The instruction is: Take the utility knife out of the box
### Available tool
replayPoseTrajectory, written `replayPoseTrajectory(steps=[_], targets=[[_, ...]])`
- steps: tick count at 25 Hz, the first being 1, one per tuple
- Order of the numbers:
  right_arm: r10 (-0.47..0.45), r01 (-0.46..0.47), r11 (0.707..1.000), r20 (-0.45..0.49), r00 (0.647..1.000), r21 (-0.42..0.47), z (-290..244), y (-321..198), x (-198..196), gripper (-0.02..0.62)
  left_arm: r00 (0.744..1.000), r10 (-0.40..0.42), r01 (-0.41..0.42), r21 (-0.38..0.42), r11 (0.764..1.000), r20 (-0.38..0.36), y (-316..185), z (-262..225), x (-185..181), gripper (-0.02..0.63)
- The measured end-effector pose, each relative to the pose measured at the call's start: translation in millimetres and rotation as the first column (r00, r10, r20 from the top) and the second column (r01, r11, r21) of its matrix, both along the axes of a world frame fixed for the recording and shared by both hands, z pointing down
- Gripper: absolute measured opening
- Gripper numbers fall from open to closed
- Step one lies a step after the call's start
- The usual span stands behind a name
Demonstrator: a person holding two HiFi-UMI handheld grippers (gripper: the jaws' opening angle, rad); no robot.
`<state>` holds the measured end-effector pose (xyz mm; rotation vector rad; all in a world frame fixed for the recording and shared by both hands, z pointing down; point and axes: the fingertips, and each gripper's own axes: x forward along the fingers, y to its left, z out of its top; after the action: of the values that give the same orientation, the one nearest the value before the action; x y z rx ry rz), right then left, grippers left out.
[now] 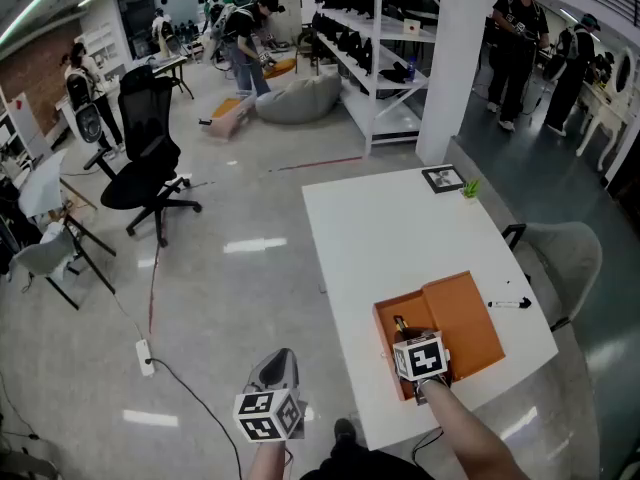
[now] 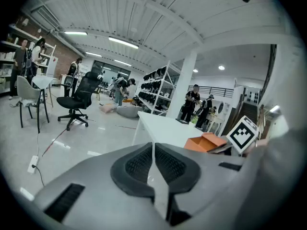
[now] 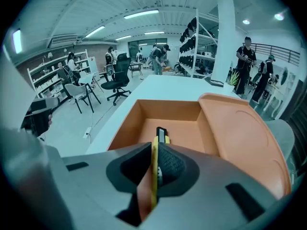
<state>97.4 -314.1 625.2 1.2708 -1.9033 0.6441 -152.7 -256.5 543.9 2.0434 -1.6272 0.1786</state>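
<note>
Clamping the yellow utility knife [image 3: 161, 136] edge-on in the right claw [image 3: 154, 163], angled steeply down into the open orange box [image 3: 165, 110] at the near right of the white desk [image 1: 390, 218], with the lid [image 3: 240, 128] folded right for access. Apparently not yet clear of the walls. Holding the left claw [image 2: 153, 163] closed, empty, left of the desk, likely out of the way.

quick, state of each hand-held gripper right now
left hand-held gripper: closed, holding nothing.
right hand-held gripper: closed on the utility knife.
</note>
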Motion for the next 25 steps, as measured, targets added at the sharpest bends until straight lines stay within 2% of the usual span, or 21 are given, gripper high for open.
replayPoseTrajectory(steps=[6,8,10,14,25], targets=[[-0.04,0.042,0.997,-0.023,0.999,0.068,-5.1,0.6,-10.9,0.109,1.0,0.002,-0.002,0.001,1.0,-0.004,1.0,3.9,-3.5,0.023],[-0.03,0.033,0.996,-0.034,0.999,0.078,-5.9,-1.2,-7.0,0.167,1.0,0.002,-0.002,0.0,1.0,-0.003,0.6,4.0,-2.3,0.023],[-0.027,0.029,0.997,-0.039,0.999,0.069,-4.9,-2.1,-3.5,0.196,1.0,0.003,-0.003,-0.003,1.0,-0.003,0.6,4.1,-1.3,0.023],[-0.035,0.037,0.999,-0.057,0.998,0.04,-0.9,-0.9,-4.2,0.218,1.0,0.002,-0.002,-0.007,1.0,-0.006,2.0,4.6,-1.9,0.023],[-0.003,0.0,0.999,-0.084,0.996,-0.032,7.6,-3.1,2.7,0.218,1.0,-0.008,0.008,-0.022,1.0,-0.009,5.1,8.9,-3.8,0.023]])
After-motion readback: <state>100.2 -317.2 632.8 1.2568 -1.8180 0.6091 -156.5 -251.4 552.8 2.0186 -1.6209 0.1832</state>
